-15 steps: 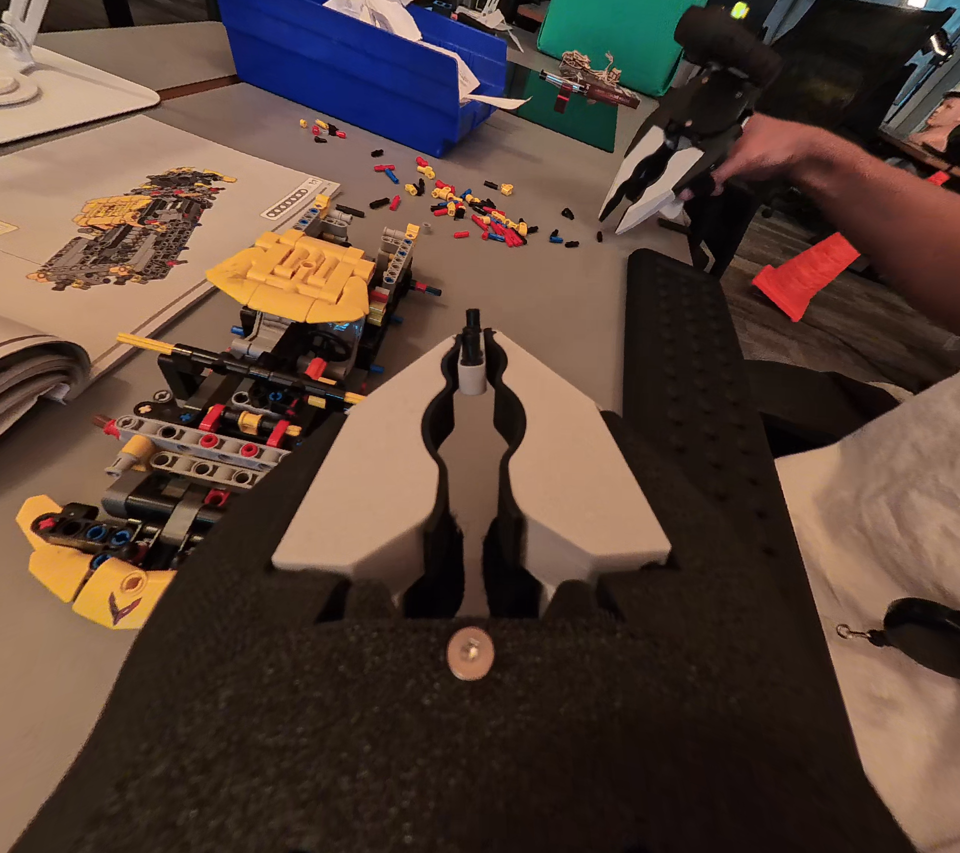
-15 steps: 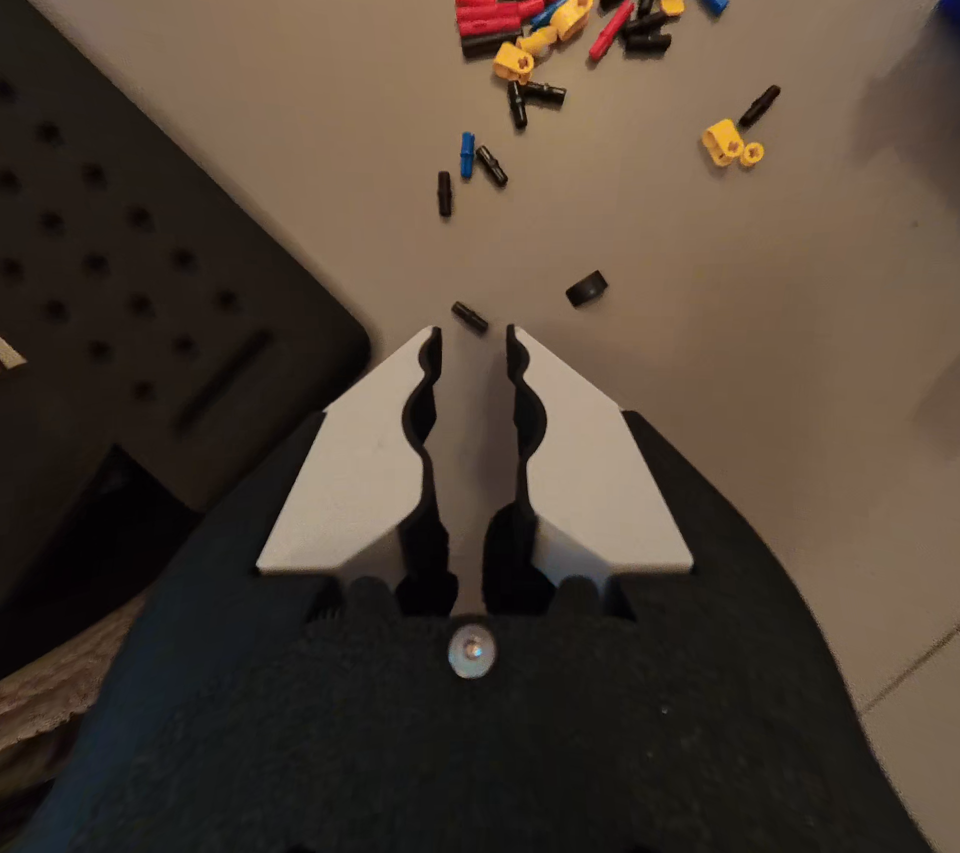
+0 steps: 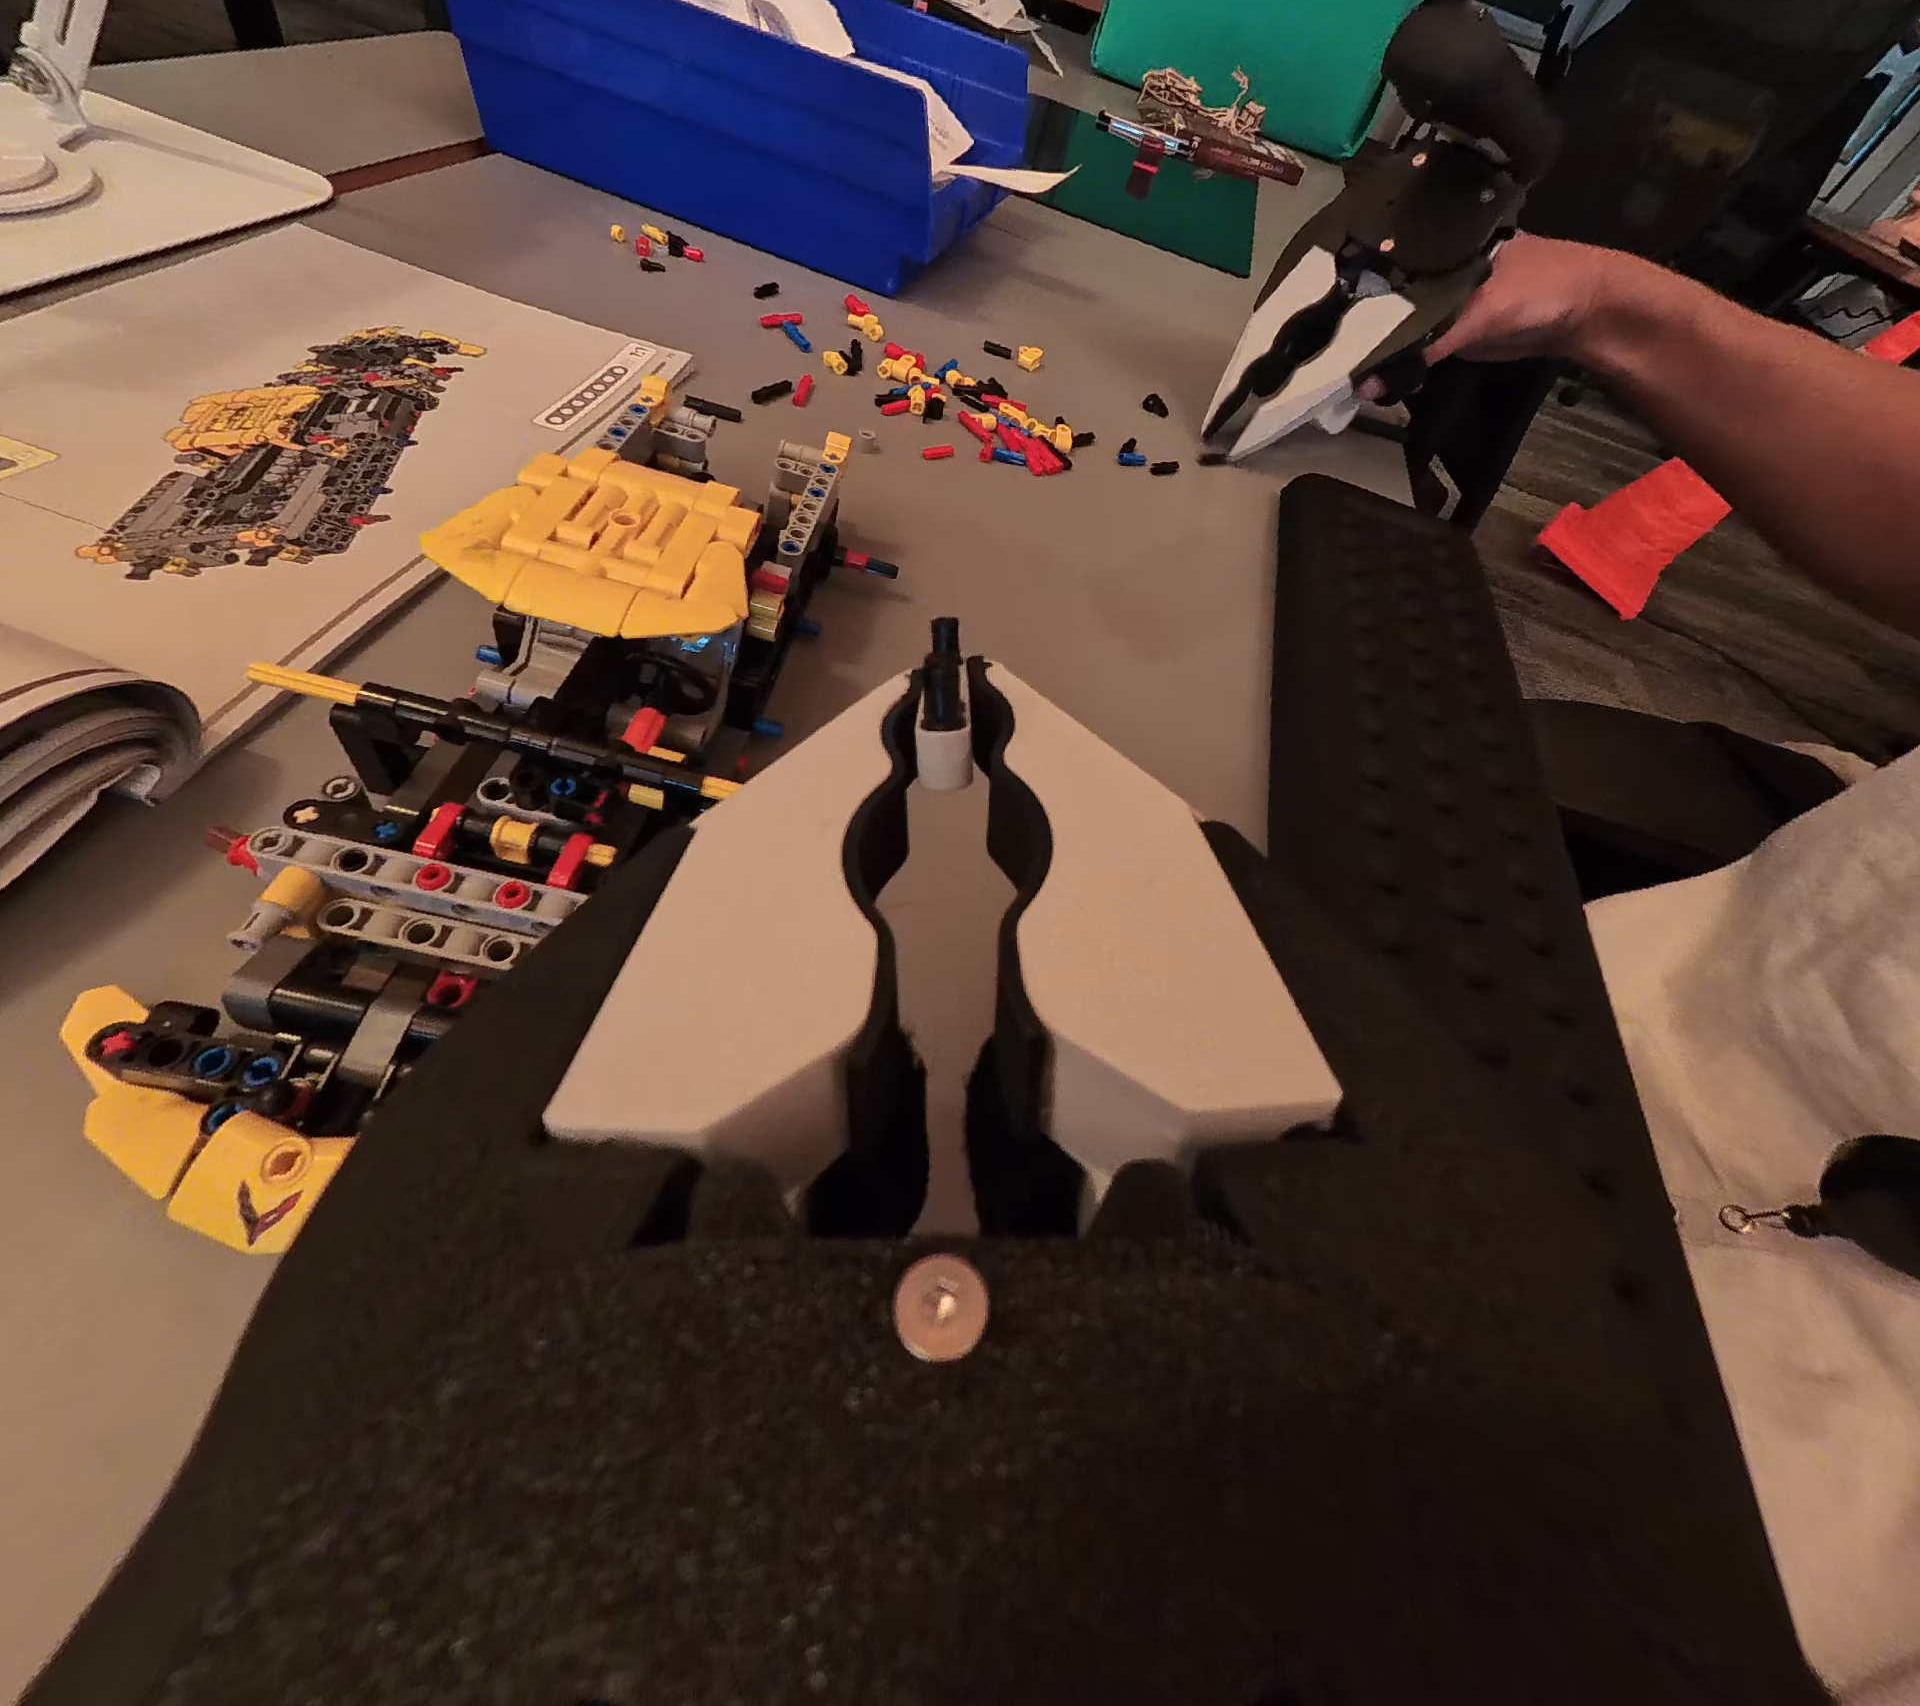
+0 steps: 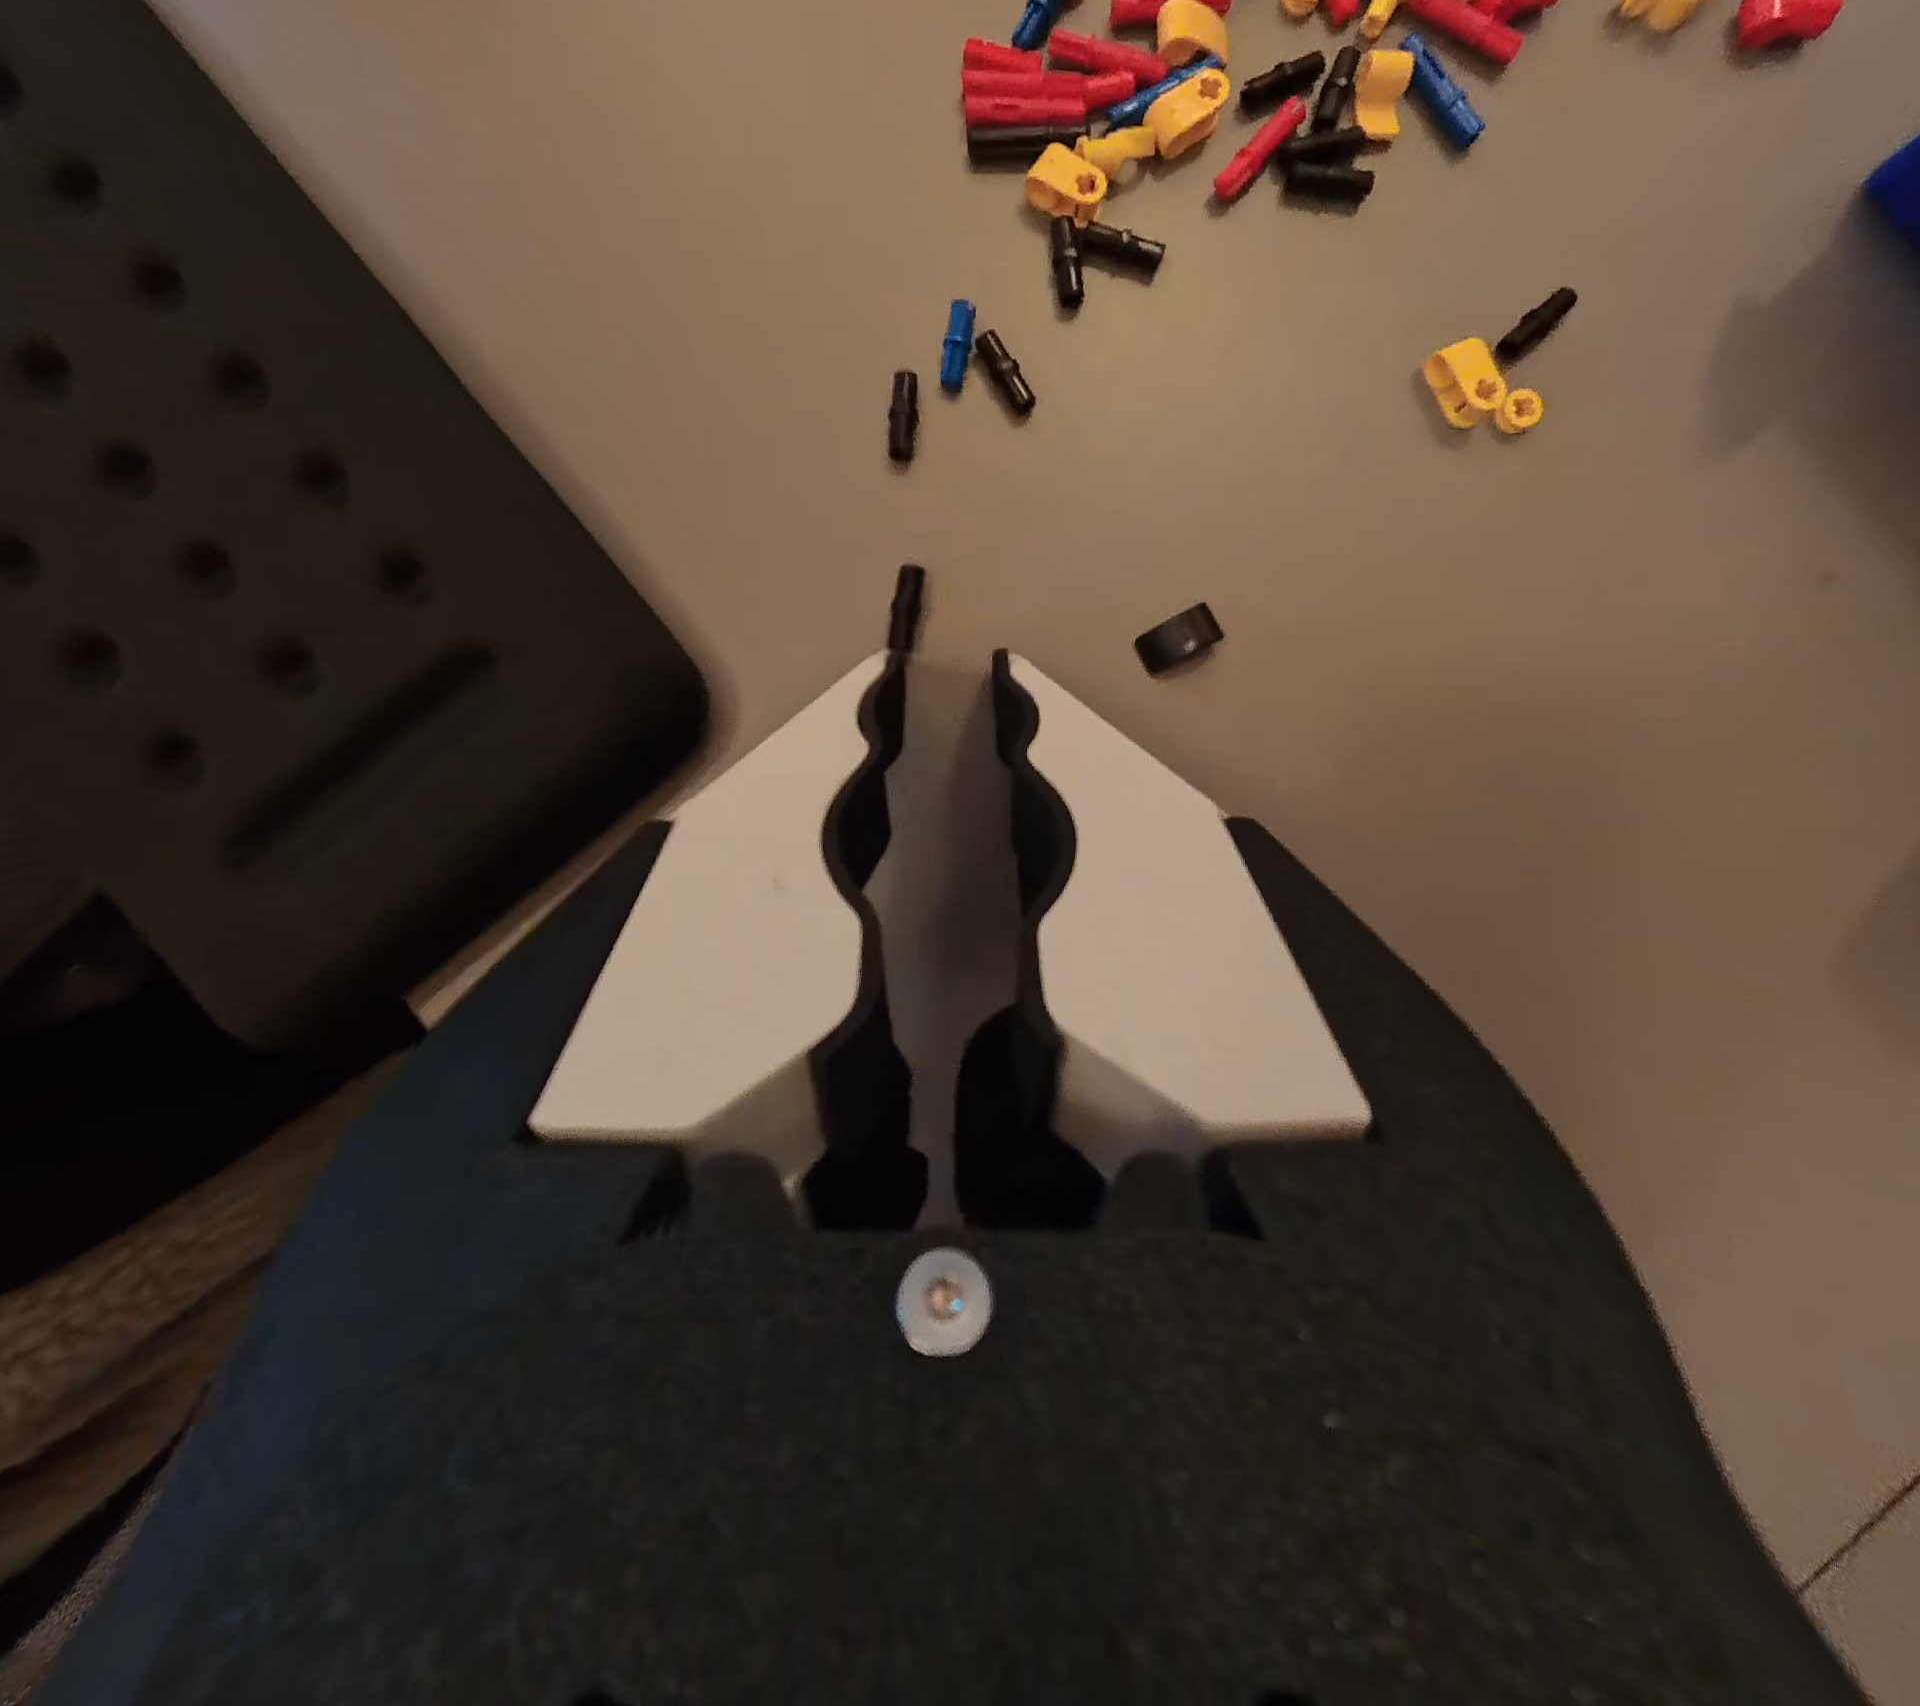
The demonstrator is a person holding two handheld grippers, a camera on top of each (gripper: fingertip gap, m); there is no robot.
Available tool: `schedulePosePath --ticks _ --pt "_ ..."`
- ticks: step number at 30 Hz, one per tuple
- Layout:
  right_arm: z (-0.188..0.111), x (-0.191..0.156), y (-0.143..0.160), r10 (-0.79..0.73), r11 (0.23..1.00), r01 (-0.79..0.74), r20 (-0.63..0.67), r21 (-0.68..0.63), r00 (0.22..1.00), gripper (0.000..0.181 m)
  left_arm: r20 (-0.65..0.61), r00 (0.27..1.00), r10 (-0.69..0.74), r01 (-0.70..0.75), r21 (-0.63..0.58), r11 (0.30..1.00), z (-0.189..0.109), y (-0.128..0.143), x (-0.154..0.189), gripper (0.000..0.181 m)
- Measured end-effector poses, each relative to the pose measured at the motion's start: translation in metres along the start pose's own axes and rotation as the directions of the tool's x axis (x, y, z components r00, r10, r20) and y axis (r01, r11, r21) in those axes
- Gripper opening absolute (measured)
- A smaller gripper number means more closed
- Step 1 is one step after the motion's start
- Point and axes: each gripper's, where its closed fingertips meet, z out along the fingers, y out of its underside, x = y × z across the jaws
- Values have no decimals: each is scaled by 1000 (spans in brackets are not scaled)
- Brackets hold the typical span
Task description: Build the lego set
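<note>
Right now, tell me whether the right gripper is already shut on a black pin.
No, the right gripper is open, and the nearest black pin lies on the table just beyond its left fingertip.

Black foam-textured tool (image 3: 943, 680) body, pale grey wavy-edged fingers (image 3: 1122, 887), silver screw (image 3: 940, 1308), light grey shirt (image 3: 1787, 1085)

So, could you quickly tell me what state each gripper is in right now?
Left gripper: shut on a small white-and-black piece.
Right gripper: open, holding nothing; a black pin lies at its tip.
</note>
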Motion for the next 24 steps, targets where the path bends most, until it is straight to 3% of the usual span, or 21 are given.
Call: schedulePosePath --ticks 5,12,15,17,19,22,24 --pt "2 -14 -7 70 997 -69 50 -27 996 21 -7 1000 3 -3 6 1000 0 -1 3 7" --pt "6 -10 -5 7 1000 -8 -58 -15 998 5 -18 1000 5 -5 10 1000 0 -2 6 7" --pt "3 -9 -3 22 996 -26 -52 -81 998 5 -17 1000 3 -2 13 1000 0 -3 6 7" --pt "-8 5 6 36 977 -54 -88 -204 995 5 -20 1000 -5 5 18 1000 -1 -4 6 7" --pt "-23 17 21 79 922 -107 -90 -372 993 4 -23 1000 -7 8 27 1000 -2 -6 6 7" --pt "-50 28 57 221 716 -226 -93 -660 971 5 -36 999 -14 15 34 999 -3 -7 8 7" --pt "-62 39 72 236 592 -249 -130 -767 963 4 -41 999 -13 15 37 999 -3 -8 10 7"
